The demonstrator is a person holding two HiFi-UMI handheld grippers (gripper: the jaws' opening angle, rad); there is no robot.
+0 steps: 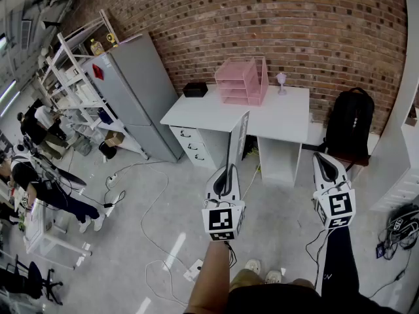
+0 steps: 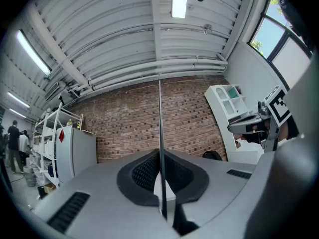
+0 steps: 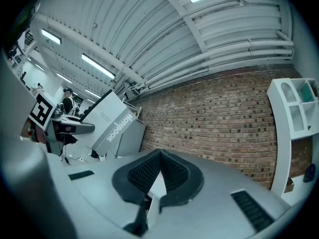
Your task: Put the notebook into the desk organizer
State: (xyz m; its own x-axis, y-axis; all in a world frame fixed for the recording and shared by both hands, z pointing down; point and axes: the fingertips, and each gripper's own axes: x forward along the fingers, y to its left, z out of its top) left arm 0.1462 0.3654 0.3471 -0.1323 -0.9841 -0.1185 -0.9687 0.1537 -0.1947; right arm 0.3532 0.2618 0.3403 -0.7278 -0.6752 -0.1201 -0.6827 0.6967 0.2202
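Left tongs (image 2: 160,159) clamp upright notebook (image 2: 160,114).

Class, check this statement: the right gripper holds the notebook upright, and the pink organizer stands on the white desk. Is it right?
Wrong gripper: the left gripper holds the notebook upright, as the left gripper view shows; the pink organizer stands on the white desk.

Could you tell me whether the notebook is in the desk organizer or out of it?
Out: the left hand-held gripper holds the notebook upright, apart from the pink desk organizer.
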